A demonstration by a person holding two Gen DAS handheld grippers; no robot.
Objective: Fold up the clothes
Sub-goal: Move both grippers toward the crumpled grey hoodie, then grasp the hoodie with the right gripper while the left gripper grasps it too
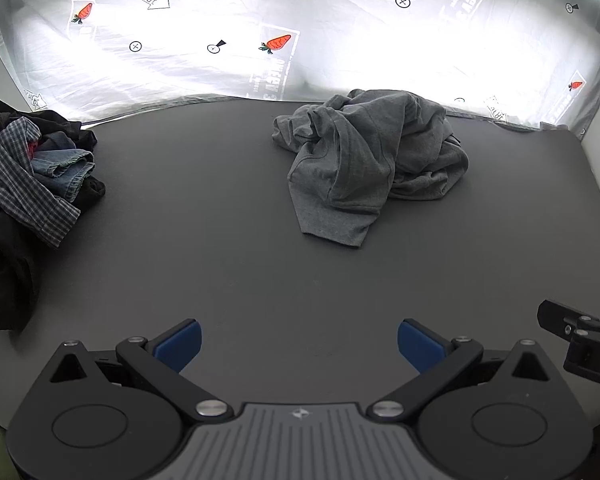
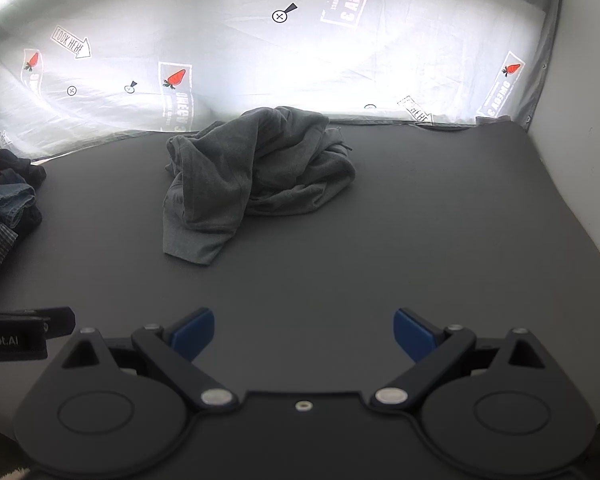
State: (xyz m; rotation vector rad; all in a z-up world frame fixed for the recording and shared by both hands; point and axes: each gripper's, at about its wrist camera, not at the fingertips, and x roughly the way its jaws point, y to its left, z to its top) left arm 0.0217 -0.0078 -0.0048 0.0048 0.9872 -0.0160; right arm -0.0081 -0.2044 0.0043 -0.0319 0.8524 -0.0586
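Grey shirt (image 1: pixel 374 160) lies crumpled in a heap on the dark table (image 1: pixel 220 240), toward the far side, close to the printed backdrop sheet (image 1: pixel 300 40). One loose flap, maybe a sleeve or the hem, trails toward the near side.

Left gripper (image 1: pixel 299 344): jaws spread wide, nothing between the blue pads (image 1: pixel 178 344). Shirt sits ahead and a little to its right, well apart. Right gripper (image 2: pixel 304 334): likewise wide open and empty; shirt ahead and to its left, well apart. The two grippers are side by side; each shows at the edge of the other's view.

Pile of other clothes (image 1: pixel 32 184) at the table's left edge: a checked shirt, denim, black cloth. Cut off by the frame in both views; how many pieces, cannot tell. The grey shirt's collar and sleeves are lost in its folds; front or back, cannot tell.

Bare table between grippers and shirt, also to the shirt's right up to the white wall (image 2: pixel 580 200). The far table edge meets the sheet just behind the shirt.
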